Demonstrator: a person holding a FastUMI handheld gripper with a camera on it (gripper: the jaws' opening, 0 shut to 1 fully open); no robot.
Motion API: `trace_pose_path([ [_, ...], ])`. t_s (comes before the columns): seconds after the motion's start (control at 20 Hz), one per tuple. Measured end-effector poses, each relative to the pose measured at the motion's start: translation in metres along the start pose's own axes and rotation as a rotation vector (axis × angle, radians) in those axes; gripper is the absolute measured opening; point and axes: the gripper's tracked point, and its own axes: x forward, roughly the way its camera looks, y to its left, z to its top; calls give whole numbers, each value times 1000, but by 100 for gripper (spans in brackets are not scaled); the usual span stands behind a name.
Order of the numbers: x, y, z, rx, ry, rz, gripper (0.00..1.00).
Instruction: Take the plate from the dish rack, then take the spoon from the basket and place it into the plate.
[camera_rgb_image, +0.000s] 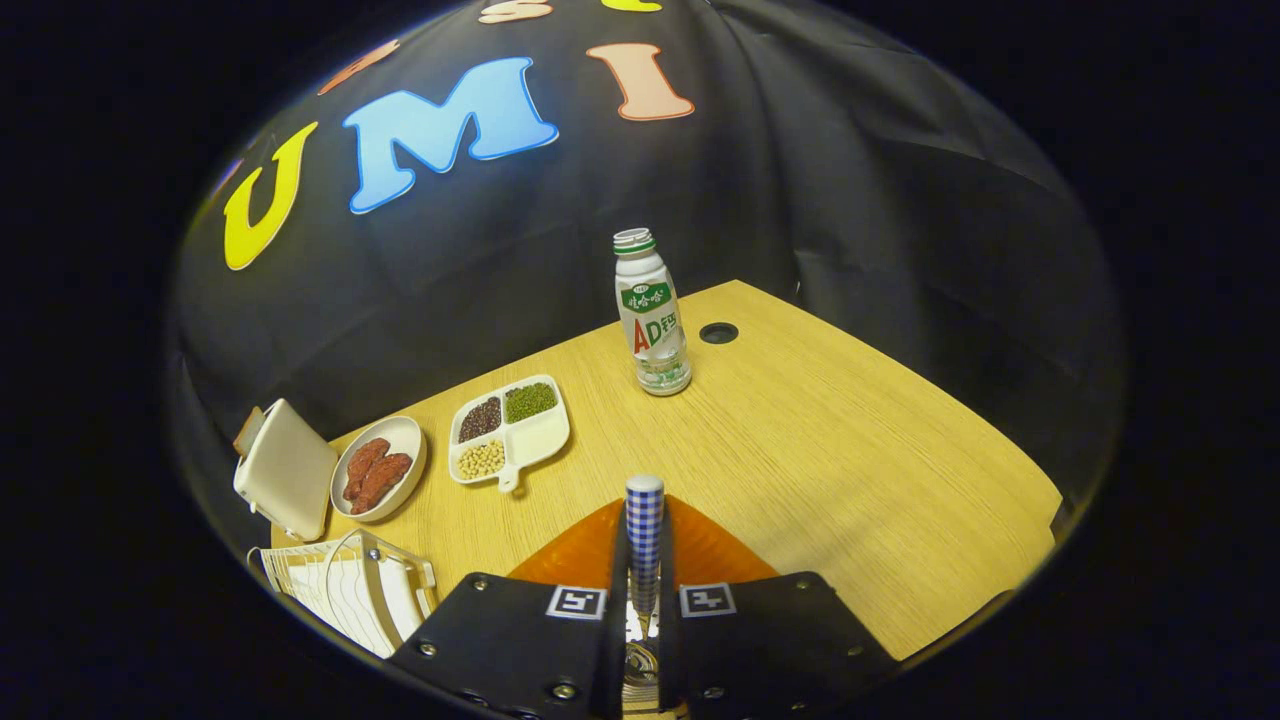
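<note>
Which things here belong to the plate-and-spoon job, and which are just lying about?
Job: tool, shut on the spoon; orange plate under it; dish rack.
Lying about: bottle; divided dish of beans; bowl of sausages; white box.

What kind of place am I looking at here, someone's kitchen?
More likely a staged test booth than a kitchen: a light wooden table against black cloth, set with a white divided dish of beans, a white plastic drink bottle, and tongs shut on a blue-checked spoon handle.
</note>
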Motion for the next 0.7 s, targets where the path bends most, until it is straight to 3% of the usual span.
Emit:
trace_pose_path([
  [0.05, 0, 6, 0, -4, 1, 15, 13],
  [0.1, -2, 6, 1, -16, 1, 13, 5],
  [0.7, -62, 26, 53, -156, -162, -36, 6],
])
